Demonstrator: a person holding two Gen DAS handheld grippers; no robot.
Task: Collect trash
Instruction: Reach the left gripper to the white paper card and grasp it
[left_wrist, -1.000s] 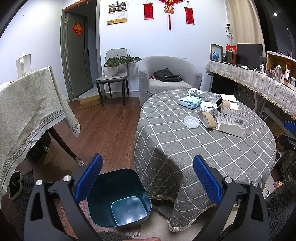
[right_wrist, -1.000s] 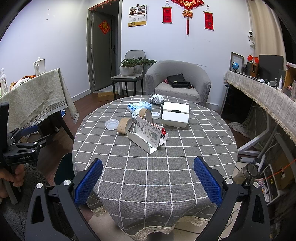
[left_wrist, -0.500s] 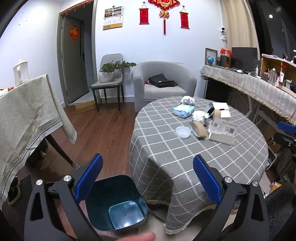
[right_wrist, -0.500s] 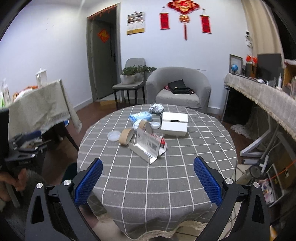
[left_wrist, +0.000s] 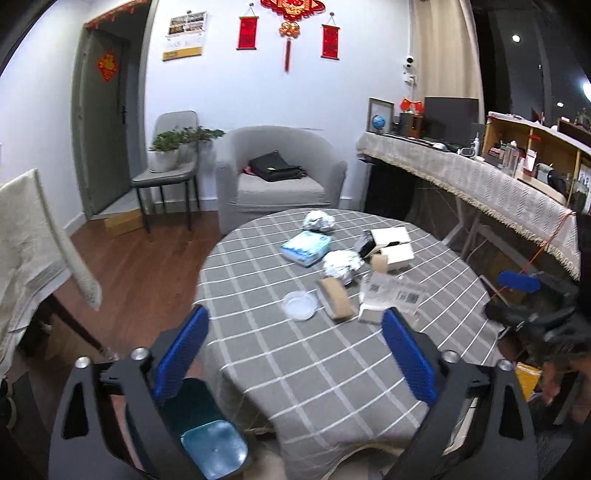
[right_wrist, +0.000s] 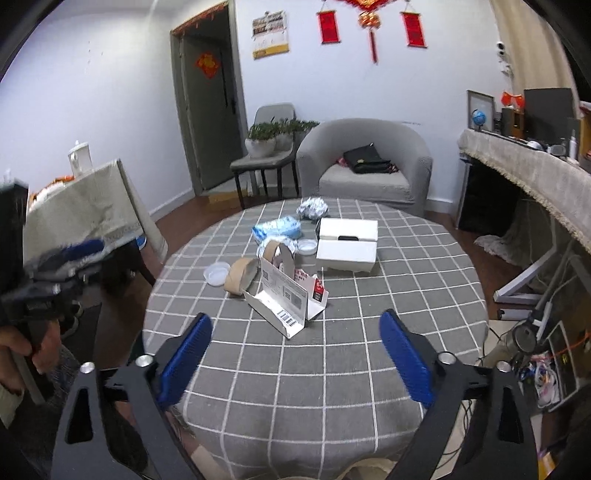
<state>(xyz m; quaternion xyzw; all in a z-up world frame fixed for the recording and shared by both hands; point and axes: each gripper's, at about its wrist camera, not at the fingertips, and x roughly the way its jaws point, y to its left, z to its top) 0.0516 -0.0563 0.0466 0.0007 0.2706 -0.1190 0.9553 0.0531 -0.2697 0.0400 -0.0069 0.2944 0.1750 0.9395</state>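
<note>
Hovering above the near edge of the round worktop, the left tongs stand spread wide, nothing between the blue pads. The right tongs are likewise spread and empty, hanging over the checked cloth at the worktop's six o'clock side.

The trash lies in a loose cluster past the middle of the worktop. In the right wrist view, a crumpled foil ball sits at the far twelve o'clock edge; a blue tissue pack lies just toward seven o'clock of it. A second foil ball shows clearly in the left wrist view, near the centre. A clear plastic lid lies at nine o'clock of the cluster, touching or just beside a brown tape roll that stands on edge. Another tape roll stands just behind a white card stand printed with codes. A white box rests at two o'clock of the stand, with a small round lid just beside its left face.

Down on the floor at seven o'clock in the left wrist view, a teal bin stands open beside the worktop, partly behind the left finger
</note>
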